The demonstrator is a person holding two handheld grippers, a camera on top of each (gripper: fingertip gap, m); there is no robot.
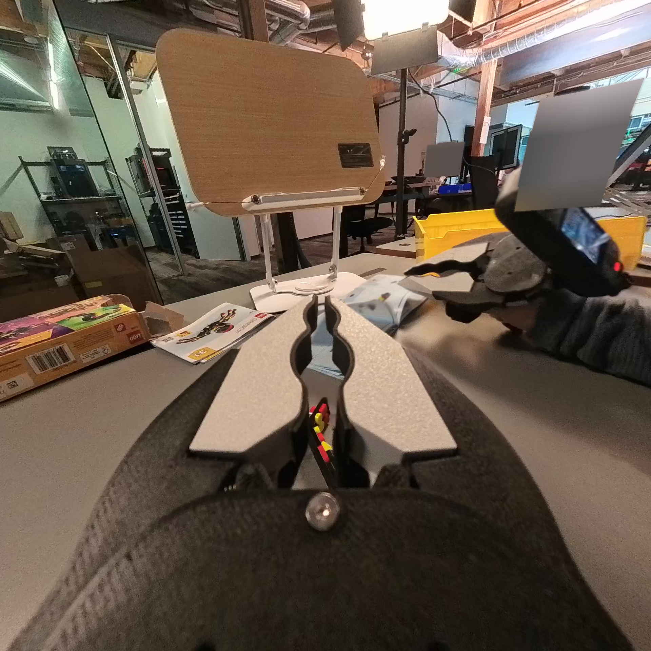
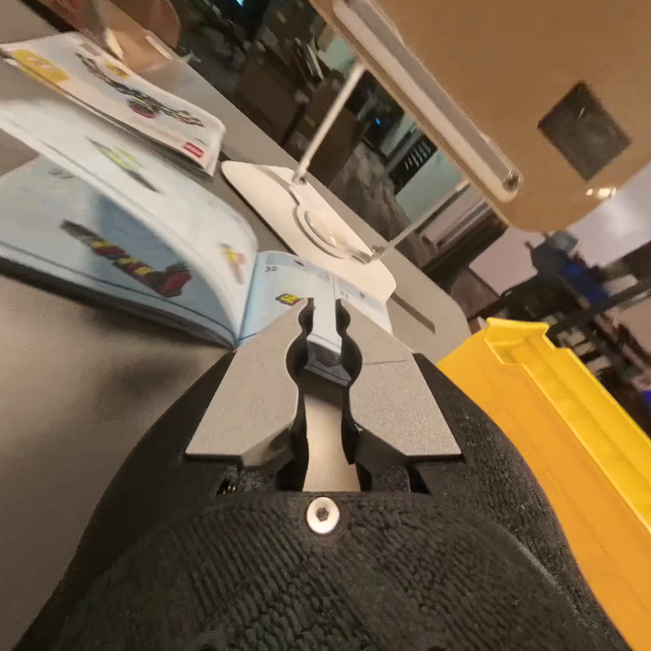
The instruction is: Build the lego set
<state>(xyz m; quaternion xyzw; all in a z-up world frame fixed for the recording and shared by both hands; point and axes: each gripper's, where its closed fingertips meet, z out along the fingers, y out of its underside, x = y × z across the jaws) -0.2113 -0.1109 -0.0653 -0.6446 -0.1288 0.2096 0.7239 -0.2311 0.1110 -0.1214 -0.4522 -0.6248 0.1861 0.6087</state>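
Observation:
An open instruction booklet (image 2: 116, 225) lies on the grey table in front of the book stand, its left pages bowed upward. It also shows in the left wrist view (image 1: 380, 304). My left gripper (image 1: 320, 299) is nearly closed over it. A thin printed page (image 1: 320, 428) runs edge-on between the fingers, so it looks shut on that page. My right gripper (image 2: 324, 303) is a little open and empty, low over the booklet's right page. In the left wrist view it (image 1: 421, 278) comes in from the right. No loose bricks are in view.
A wooden book stand (image 1: 267, 123) on a white base (image 2: 281, 197) stands behind the booklet. A second, closed booklet (image 1: 211, 331) and the opened set box (image 1: 63, 338) lie to the left. A yellow bin (image 2: 528, 440) is close on the right. A person's sleeve (image 1: 581, 327) rests on the table. My right fingertips sit around 25 centimeters from my left ones.

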